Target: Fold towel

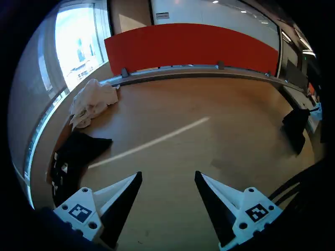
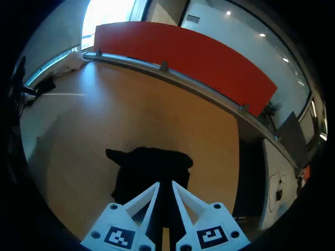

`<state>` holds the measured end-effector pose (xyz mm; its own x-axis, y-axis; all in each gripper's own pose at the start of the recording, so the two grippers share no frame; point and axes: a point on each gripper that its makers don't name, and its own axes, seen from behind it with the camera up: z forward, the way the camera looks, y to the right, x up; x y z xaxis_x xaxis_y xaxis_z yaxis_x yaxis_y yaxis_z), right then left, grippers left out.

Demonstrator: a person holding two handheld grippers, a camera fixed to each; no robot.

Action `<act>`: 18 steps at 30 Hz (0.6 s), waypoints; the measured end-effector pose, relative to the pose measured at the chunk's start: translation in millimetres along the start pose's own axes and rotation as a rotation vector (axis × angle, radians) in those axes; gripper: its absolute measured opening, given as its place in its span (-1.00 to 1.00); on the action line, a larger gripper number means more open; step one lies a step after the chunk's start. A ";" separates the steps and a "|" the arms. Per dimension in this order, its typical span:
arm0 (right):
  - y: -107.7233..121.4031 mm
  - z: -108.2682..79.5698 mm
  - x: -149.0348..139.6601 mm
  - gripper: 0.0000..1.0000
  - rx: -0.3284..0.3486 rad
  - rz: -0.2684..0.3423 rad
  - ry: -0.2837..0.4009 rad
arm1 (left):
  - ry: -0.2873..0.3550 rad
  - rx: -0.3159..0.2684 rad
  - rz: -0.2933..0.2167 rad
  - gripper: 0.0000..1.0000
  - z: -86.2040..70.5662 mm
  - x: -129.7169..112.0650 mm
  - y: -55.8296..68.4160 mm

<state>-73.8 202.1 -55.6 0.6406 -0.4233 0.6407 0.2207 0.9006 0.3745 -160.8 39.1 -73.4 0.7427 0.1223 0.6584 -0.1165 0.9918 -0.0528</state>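
Note:
A black towel (image 2: 150,169) lies bunched on the wooden table (image 2: 138,108) right under my right gripper (image 2: 165,184). Its fingers stand almost together with dark cloth pinched between the tips. In the left gripper view the same black towel (image 1: 295,125) shows at the far right edge of the table. My left gripper (image 1: 167,178) is open above bare wood, with nothing between its fingers. A crumpled white towel (image 1: 92,102) sits at the far left corner, and another black cloth (image 1: 77,152) lies in front of it.
A red divider panel (image 1: 188,46) runs along the table's far edge on a metal rail (image 1: 188,73). Bright windows (image 1: 77,42) are on the left. A white desk with cables (image 2: 278,188) stands beyond the table's right edge.

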 end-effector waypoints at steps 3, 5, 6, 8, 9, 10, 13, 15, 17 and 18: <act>0.6 -1.6 -6.4 -0.91 -0.011 0.005 -0.005 | 0.002 -0.003 0.004 0.87 -0.6 0.5 1.2; 1.1 -2.3 -12.8 -0.91 -0.017 0.008 -0.012 | 0.002 -0.005 0.006 0.86 -1.4 0.1 1.3; 1.3 -2.5 -16.0 -0.91 -0.020 0.009 -0.016 | 0.003 -0.005 0.006 0.86 -1.8 -0.1 1.3; 1.3 -2.1 -25.0 -0.91 -0.025 0.013 -0.029 | 0.003 -0.005 0.008 0.87 -2.8 -0.7 0.7; 1.3 -1.8 -29.3 -0.91 -0.027 0.015 -0.035 | 0.003 -0.005 0.009 0.87 -3.3 -0.9 0.4; 1.2 -1.3 -34.2 -0.91 -0.029 0.019 -0.041 | 0.003 -0.004 0.010 0.87 -3.7 -1.4 -0.1; 1.1 0.6 -48.0 -0.91 -0.034 0.034 -0.059 | 0.002 -0.002 0.014 0.87 -5.2 -2.5 -1.0; 1.3 2.1 -56.9 -0.91 -0.037 0.047 -0.071 | 0.001 0.000 0.016 0.87 -6.2 -3.2 -1.5; 1.4 4.4 -66.6 -0.91 -0.039 0.063 -0.084 | 0.000 0.002 0.019 0.87 -7.1 -3.9 -2.5; 1.4 5.5 -71.3 -0.91 -0.039 0.070 -0.090 | -0.001 0.003 0.021 0.87 -7.4 -4.3 -3.0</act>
<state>-123.2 233.0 -97.0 0.5875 -0.3647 0.7224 0.2075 0.9307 0.3012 -158.7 35.8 -81.6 0.7396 0.1428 0.6577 -0.1342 0.9889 -0.0639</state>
